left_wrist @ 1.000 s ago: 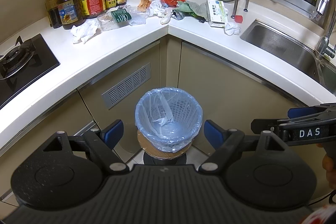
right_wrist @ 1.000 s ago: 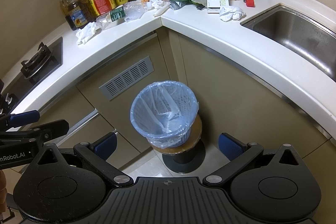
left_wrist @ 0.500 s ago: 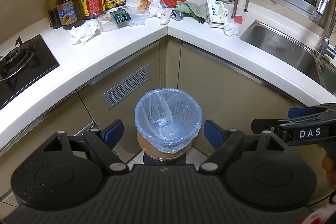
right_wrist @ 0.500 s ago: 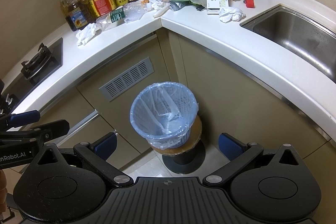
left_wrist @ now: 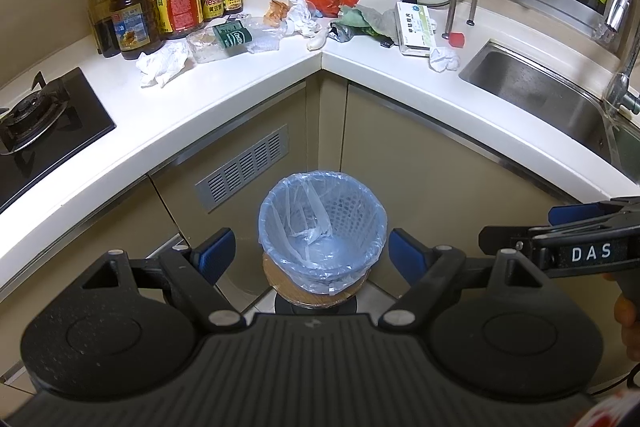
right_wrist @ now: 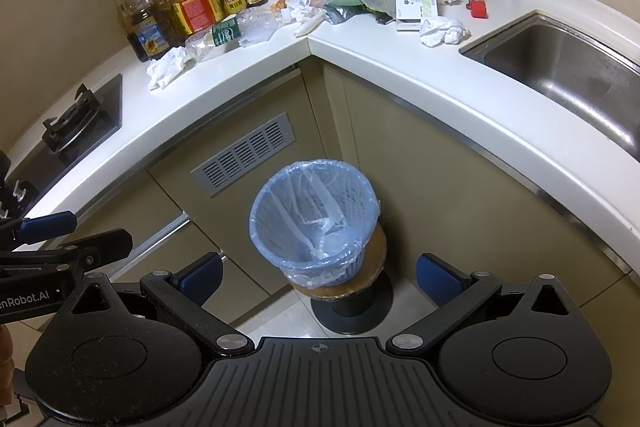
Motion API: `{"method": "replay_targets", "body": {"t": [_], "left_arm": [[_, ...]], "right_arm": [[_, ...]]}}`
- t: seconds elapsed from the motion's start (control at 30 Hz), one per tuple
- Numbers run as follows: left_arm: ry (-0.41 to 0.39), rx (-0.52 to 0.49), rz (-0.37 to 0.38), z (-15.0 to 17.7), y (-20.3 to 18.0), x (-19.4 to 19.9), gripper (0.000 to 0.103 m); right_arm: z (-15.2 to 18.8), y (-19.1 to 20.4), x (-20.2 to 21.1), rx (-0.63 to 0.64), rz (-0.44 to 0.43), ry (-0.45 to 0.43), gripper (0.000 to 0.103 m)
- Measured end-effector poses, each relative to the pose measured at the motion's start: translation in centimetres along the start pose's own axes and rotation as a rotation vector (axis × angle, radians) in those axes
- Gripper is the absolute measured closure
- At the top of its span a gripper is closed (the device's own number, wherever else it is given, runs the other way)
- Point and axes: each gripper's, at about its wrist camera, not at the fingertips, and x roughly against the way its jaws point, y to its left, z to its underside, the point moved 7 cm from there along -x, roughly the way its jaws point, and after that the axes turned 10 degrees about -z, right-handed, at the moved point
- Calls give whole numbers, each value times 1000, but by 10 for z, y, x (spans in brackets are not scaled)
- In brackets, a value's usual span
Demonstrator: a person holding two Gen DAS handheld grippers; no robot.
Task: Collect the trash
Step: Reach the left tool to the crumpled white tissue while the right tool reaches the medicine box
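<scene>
Standing at the corner of the kitchen, I saw the left gripper (left_wrist: pixel 310 253) held low with its jaws spread wide and nothing between them, the lined bin (left_wrist: pixel 322 227) showing in the gap on its round stool; the bag looked empty. On the far left of the worktop (left_wrist: pixel 224 107) sat the hob (left_wrist: pixel 36 115), then the oil bottles (left_wrist: pixel 132 19) against the wall, which did not look like rubbish to me. Just in front of them lay a crumpled tissue (left_wrist: pixel 162 65), light and soft, something to pinch anywhere across its bulk. Beside it a crushed clear bottle (left_wrist: pixel 232 39) lay on its side; it would be springy and slick, so I judged the labelled middle the safest place to grip. Further right, in the corner itself, a heap of wrappers (left_wrist: pixel 316 11) mixed white, orange, red and green scraps, all flimsy and likely to drag a neighbour along if taken by an edge. Then came a flat card box (left_wrist: pixel 415 27), stiff enough to be nipped across its thin sides, and touching its near corner another paper ball (left_wrist: pixel 443 58), close to the sink (left_wrist: pixel 540 95). The right gripper (right_wrist: pixel 318 273) hung alongside, also wide open and holding nothing. All the rubbish was well apart from both tools, up on the worktop.
</scene>
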Motion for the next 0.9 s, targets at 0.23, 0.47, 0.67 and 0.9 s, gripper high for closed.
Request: {"method": "replay_targets", "body": {"t": [0.23, 0.47, 0.67, 0.9], "left_arm": [[-5, 16, -17, 0, 5, -3, 21], [-22, 63, -42, -7, 19, -6, 21], [-54, 112, -86, -13, 40, -9, 21], [-102, 133, -120, -31, 63, -29, 21]], "right_arm": [[-1, -1, -5, 4, -19, -6, 0], [-11, -7, 1, 33, -40, -74, 0], [-25, -18, 6, 28, -48, -151, 0], [-47, -31, 0, 9, -27, -209, 0]]}}
